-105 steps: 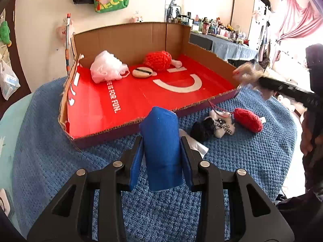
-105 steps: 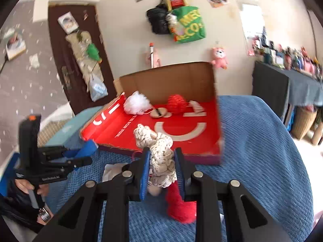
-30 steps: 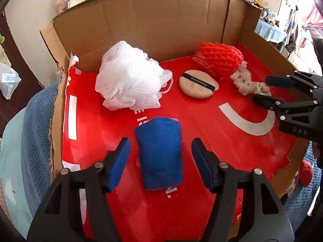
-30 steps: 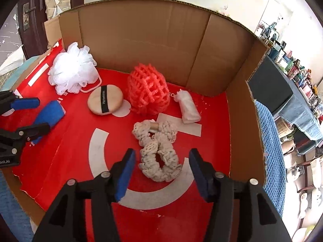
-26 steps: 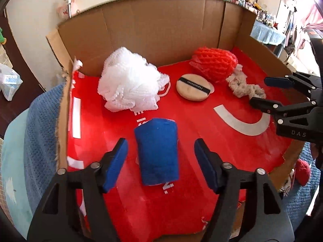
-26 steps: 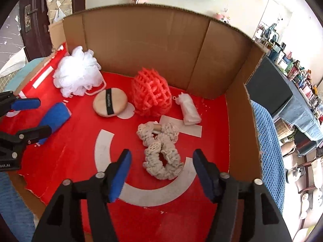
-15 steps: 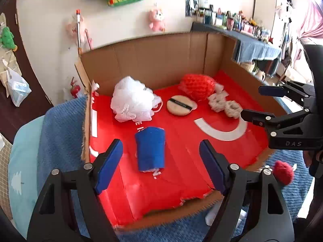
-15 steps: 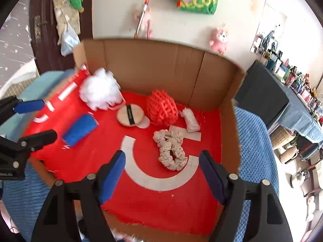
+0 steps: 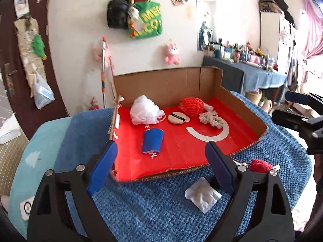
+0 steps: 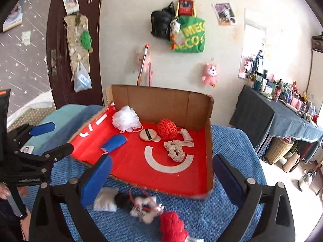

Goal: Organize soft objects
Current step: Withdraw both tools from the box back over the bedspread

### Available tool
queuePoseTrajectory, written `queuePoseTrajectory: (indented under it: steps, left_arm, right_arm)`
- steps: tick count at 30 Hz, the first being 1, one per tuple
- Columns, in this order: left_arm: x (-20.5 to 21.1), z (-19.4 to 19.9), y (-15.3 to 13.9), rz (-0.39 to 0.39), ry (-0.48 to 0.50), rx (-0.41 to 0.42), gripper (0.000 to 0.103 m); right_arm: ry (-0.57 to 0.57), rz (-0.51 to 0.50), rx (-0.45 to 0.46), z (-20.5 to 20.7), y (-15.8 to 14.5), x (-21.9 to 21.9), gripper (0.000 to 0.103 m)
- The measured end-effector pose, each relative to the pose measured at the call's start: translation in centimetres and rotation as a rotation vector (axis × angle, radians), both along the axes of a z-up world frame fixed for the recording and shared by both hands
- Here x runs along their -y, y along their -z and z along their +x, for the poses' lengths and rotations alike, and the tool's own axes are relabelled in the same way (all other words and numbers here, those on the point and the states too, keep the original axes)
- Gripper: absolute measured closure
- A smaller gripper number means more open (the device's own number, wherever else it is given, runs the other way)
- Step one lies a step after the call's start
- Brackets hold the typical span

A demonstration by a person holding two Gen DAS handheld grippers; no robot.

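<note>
Both tools are released, and their jaws have just been opening with nothing between the blue pads. In the left wrist view the left tool [image 9: 159, 167] fills the lower part of the frame, its pads spread wide over the near edge of the cardboard box [image 9: 161, 82], which sits on a blue knitted cover [image 9: 151, 207]. On the box's red floor the blue soft roll [image 9: 152, 142] lies left of centre, apart from both pads. Behind it, toward the back wall, the white mesh pouf [image 9: 144, 113] sits at the upper left, the round beige puff [image 9: 177, 118] just right of it, the red net ball [image 9: 191, 103] beyond that, and the cream crochet scrunchie [image 9: 212, 119] near the white curved mark. Outside the box, at the lower right of that frame, a white crumpled piece [image 9: 202, 193] and a red knitted piece [image 9: 260, 165] lie on the cover. In the right wrist view the right tool [image 10: 161, 179] spans the bottom of the frame, with the scrunchie [image 10: 174, 151] well ahead of it inside the box; a small black-and-white plush [image 10: 141, 203] with a red cord lies blurred between its pads on the cover, untouched. The left tool [image 10: 46, 139] shows at the left edge there.
</note>
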State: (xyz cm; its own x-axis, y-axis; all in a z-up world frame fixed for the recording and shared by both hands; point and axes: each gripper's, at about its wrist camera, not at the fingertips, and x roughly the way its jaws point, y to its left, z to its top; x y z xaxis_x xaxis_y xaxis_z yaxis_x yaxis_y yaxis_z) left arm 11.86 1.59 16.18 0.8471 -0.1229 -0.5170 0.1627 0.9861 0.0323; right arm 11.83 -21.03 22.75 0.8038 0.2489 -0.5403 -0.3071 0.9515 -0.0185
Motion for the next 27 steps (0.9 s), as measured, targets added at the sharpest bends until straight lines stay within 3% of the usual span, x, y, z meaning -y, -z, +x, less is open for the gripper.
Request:
queuePoseTrajectory:
  steps: [3, 12, 16, 20, 27]
  left_arm:
    - [-0.2, -1.7, 0.5, -0.015, -0.018, 0.028, 0.008]
    - [0.1, -5.4, 3.5, -0.053, -0.051, 0.085, 0.008]
    - [0.4, -6.3, 5.3, -0.056, -0.041, 0.077, 0.008]
    - [0.5, -7.0, 6.8, -0.058, -0.041, 0.064, 0.008]
    - [0.6, -6.9, 9.7, -0.056, -0.051, -0.017, 0.008]
  right_arm:
    - [0.011, 0.025, 0.022, -2.2, 0.4, 0.3, 0.001]
    - [0.073, 0.075, 0.087, -7.3, 4.9, 1.0, 0.0]
    - [0.106, 0.061, 0.101, -8.3, 7.3, 1.2, 0.0]
    - [0.114, 0.108, 0.079, -8.5, 9.0, 2.0, 0.0]
    - [0.149, 0.115, 0.033, -8.3, 11.6, 2.6, 0.0]
